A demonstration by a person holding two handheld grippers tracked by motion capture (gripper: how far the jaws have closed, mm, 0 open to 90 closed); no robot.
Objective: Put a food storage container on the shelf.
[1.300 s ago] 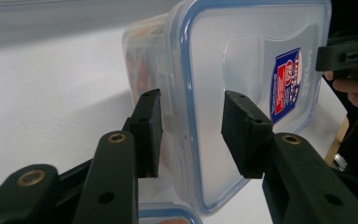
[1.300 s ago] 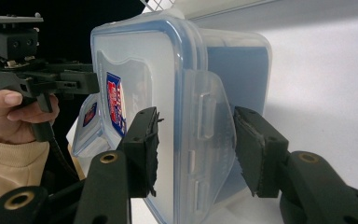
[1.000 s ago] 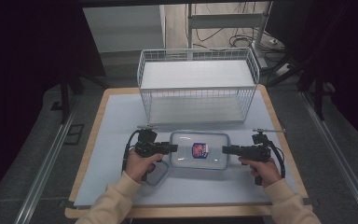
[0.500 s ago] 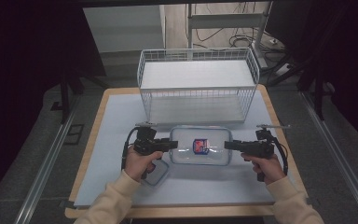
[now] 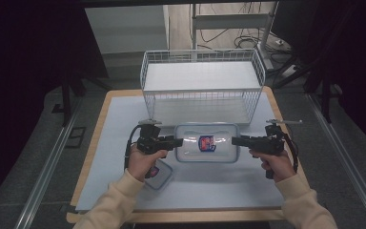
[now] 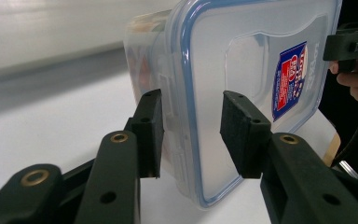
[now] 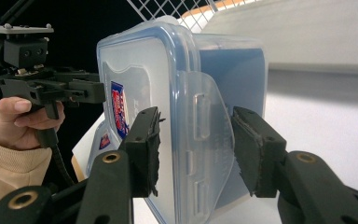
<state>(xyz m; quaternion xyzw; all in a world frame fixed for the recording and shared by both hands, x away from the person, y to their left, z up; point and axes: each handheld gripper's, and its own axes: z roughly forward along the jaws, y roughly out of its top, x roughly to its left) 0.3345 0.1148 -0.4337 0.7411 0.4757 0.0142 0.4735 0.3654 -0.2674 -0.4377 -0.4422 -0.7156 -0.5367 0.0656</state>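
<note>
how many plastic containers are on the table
2: a large lidded container gripped at its ends by the left gripper and right gripper, and a small container partly hidden under the left hand.

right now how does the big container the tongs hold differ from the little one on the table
The big container is held at both short ends, by the left tongs and the right tongs; the small container lies untouched on the mat under the left hand. The big one is far larger and oblong, the small one squarish. Both are clear plastic with blue-edged lids and a red-and-blue label.
</note>
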